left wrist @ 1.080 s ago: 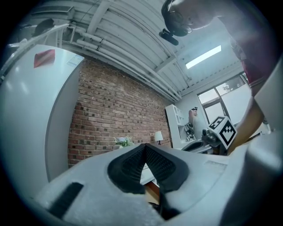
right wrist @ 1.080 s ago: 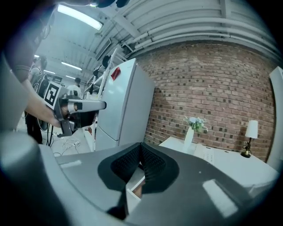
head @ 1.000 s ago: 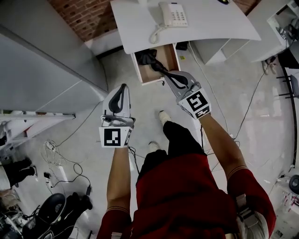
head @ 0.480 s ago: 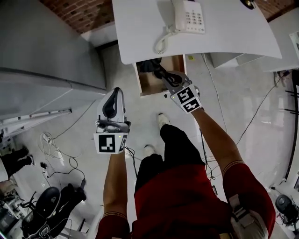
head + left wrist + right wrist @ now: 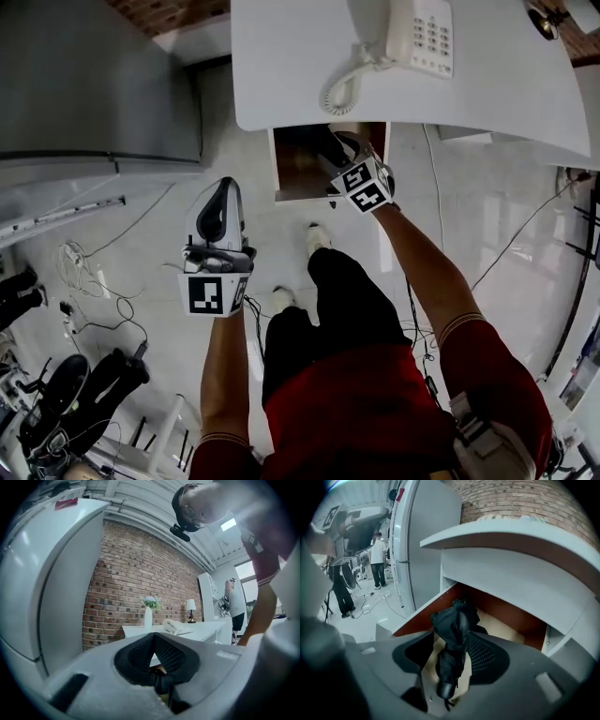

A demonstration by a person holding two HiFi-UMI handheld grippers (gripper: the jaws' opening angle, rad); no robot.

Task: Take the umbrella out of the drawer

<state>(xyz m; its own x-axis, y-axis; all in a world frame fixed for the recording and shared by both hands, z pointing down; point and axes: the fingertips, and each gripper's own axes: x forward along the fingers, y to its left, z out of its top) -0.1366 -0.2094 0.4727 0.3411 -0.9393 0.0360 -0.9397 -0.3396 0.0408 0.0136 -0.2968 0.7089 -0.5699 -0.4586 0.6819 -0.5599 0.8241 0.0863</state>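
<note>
A folded black umbrella (image 5: 451, 644) lies in the open wooden drawer (image 5: 415, 619) under the white desk (image 5: 281, 84), its handle end toward me. My right gripper (image 5: 452, 635) reaches down into the drawer (image 5: 281, 184). Its jaws have just been opening and now stand apart on either side of the umbrella, not pressing it. In the head view the right gripper (image 5: 345, 150) covers most of the umbrella (image 5: 314, 141). My left gripper (image 5: 225, 185) hangs over the floor left of the drawer. In its own view the left gripper (image 5: 153, 637) is shut and holds nothing.
A white telephone (image 5: 422, 33) with a coiled cord sits on the desk. A tall grey cabinet (image 5: 94, 84) stands to the left. Cables (image 5: 84, 272) trail across the floor there. My feet (image 5: 319, 234) stand just in front of the drawer.
My right gripper has dropped forward from above the drawer's front into the drawer, over the umbrella. The left gripper has sunk a little and stays shut.
</note>
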